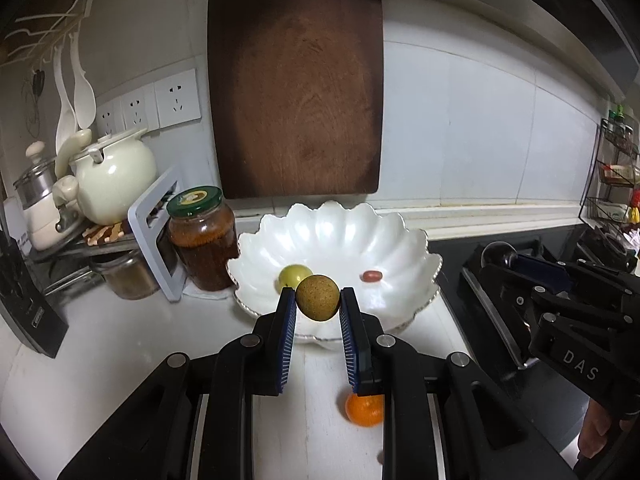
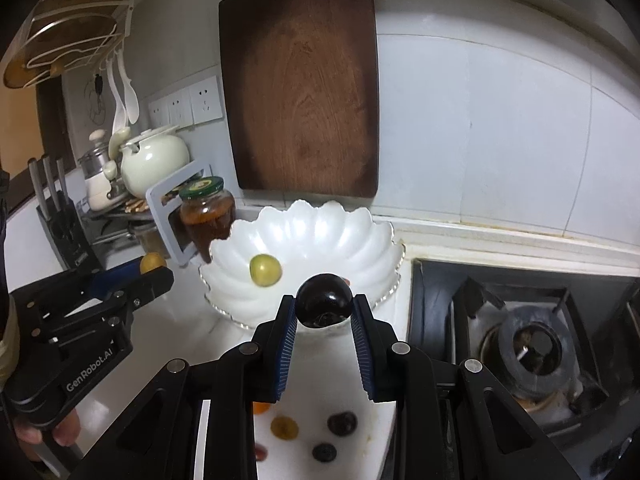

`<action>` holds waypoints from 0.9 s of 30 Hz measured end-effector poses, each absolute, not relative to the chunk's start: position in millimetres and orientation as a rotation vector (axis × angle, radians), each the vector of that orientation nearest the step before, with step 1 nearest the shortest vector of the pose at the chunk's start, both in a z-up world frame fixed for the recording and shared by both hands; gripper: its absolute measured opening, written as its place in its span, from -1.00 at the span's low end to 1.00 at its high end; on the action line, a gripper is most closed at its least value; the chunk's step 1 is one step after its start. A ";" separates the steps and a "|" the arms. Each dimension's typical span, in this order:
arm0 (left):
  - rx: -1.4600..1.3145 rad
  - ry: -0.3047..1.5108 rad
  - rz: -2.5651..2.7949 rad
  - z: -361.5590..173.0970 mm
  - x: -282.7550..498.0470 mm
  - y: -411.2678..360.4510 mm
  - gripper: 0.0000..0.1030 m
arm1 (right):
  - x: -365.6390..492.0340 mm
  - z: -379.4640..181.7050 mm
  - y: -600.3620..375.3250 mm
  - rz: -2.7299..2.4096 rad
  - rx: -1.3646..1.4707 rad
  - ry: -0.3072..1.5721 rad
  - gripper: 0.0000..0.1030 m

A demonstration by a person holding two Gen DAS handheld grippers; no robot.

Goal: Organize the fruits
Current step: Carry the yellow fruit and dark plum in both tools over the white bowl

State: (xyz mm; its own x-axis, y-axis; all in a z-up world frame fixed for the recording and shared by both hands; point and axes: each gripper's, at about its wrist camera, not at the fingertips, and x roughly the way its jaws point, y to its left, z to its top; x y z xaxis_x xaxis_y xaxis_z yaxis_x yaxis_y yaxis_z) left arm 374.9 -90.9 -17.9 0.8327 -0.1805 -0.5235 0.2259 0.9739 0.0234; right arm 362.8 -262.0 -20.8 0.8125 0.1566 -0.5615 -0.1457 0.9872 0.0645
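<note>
My left gripper [image 1: 318, 300] is shut on a brownish-green round fruit [image 1: 318, 297], held in the air just before the near rim of the white scalloped bowl [image 1: 332, 224]. My right gripper [image 2: 324, 307] is shut on a dark, almost black round fruit [image 2: 324, 299], also raised in front of that bowl [image 2: 320, 228]. In the bowl lie a yellow-green fruit [image 1: 294, 276] [image 2: 265, 270] and a small red fruit [image 1: 373, 276]. On the counter below rest an orange fruit [image 1: 364, 408], a yellow-brown fruit [image 2: 284, 427] and two dark fruits [image 2: 342, 423] [image 2: 324, 452].
A dark wooden cutting board [image 1: 296, 84] leans on the tiled wall behind the bowl. A jar with a green lid [image 1: 202, 236], a cream teapot [image 1: 114, 176] and a rack stand at the left. A gas stove [image 2: 528, 352] lies to the right. A knife block [image 2: 64, 228] stands far left.
</note>
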 end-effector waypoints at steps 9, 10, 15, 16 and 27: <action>0.068 0.581 -0.181 -26.3 410.9 -91.5 -0.56 | 398.8 -28.0 -257.9 0.145 -0.026 0.618 -0.43; 0.062 0.589 -0.181 -28.2 415.1 -90.6 -0.56 | 404.0 -30.2 -257.2 0.137 -0.036 0.624 -0.43; 0.058 0.642 -0.160 -43.1 439.6 -89.4 -0.56 | 426.8 -44.1 -255.9 0.141 -0.042 0.666 -0.43; 0.061 0.652 -0.159 -46.2 444.0 -89.8 -0.56 | 430.6 -47.0 -256.0 0.142 -0.041 0.676 -0.43; 0.062 0.765 -0.170 -75.2 481.8 -95.9 -0.56 | 469.8 -78.0 -249.8 0.169 -0.055 0.771 -0.43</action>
